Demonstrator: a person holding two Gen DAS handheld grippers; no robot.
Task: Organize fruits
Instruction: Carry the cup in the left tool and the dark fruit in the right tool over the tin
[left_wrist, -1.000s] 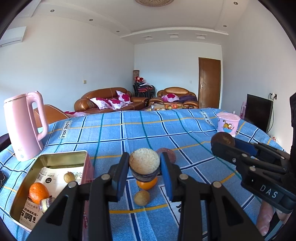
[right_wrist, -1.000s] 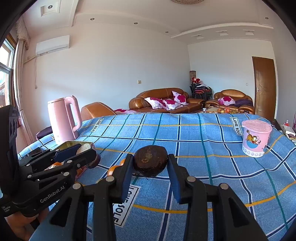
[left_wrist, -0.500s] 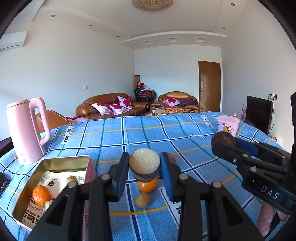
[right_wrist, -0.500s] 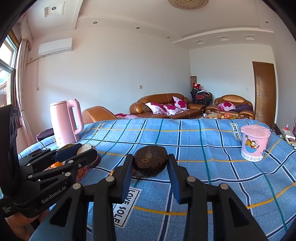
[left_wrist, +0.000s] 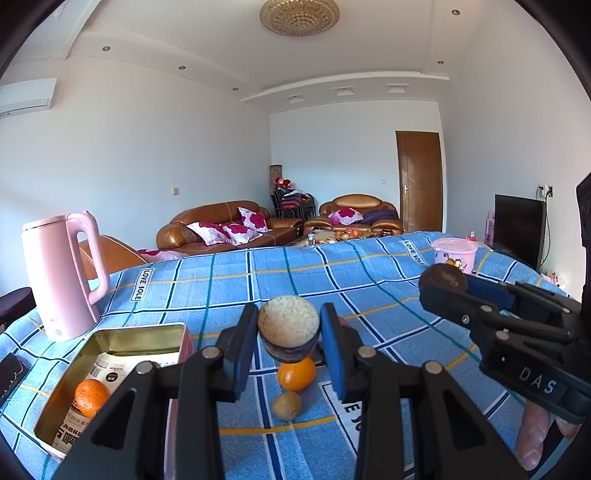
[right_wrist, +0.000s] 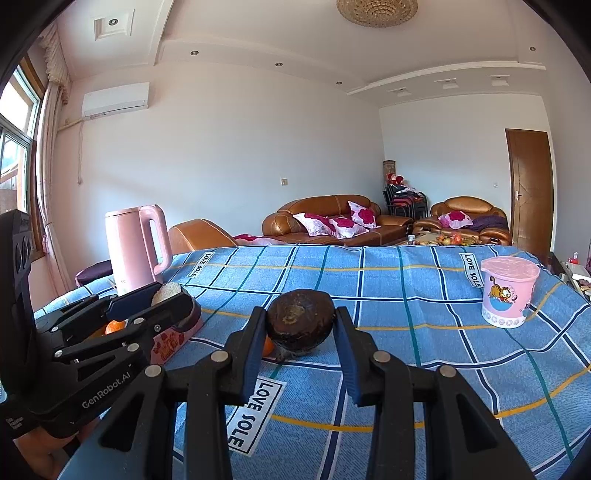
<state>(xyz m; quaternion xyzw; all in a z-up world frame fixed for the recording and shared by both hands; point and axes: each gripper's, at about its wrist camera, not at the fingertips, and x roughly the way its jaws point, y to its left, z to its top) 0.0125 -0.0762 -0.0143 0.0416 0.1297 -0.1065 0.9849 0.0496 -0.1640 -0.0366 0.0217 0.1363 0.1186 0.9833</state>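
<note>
Both claws loaded and carried above the cloth. Left gripper (left_wrist: 289, 334) pinches a halved fruit (left_wrist: 289, 330), pale cut face toward the camera, dark rind below, squeezed across its width by both pads; my read is the side grip keeps the cut face off the pads. Right gripper (right_wrist: 300, 328) pinches a whole dark brown fruit (right_wrist: 300, 323) the same way, stem scar facing the lens. Both are clear of the blue checked tablecloth (left_wrist: 369, 280), so I judge this a carry phase with the gold tin (left_wrist: 110, 343) as the likely drop point. The tin sits at 8 o'clock in the left view, just below and left of the left claw, lined with printed paper, with one orange in the tin (left_wrist: 91, 397) at its near end. Loose on the cloth straight ahead at 6 o'clock under the held half: an orange (left_wrist: 296, 373) and a small tan fruit (left_wrist: 286, 405), close together, contact unclear. Pink kettle (left_wrist: 61, 280) stands at 9 o'clock behind the tin, near its far rim; could crowd a high approach from that side. Pink lidded cup (right_wrist: 508, 295) is at 3 o'clock in the right view, well apart. Main obstacle: the right claw must cross the left to reach the tin; risk of the two colliding.
</note>
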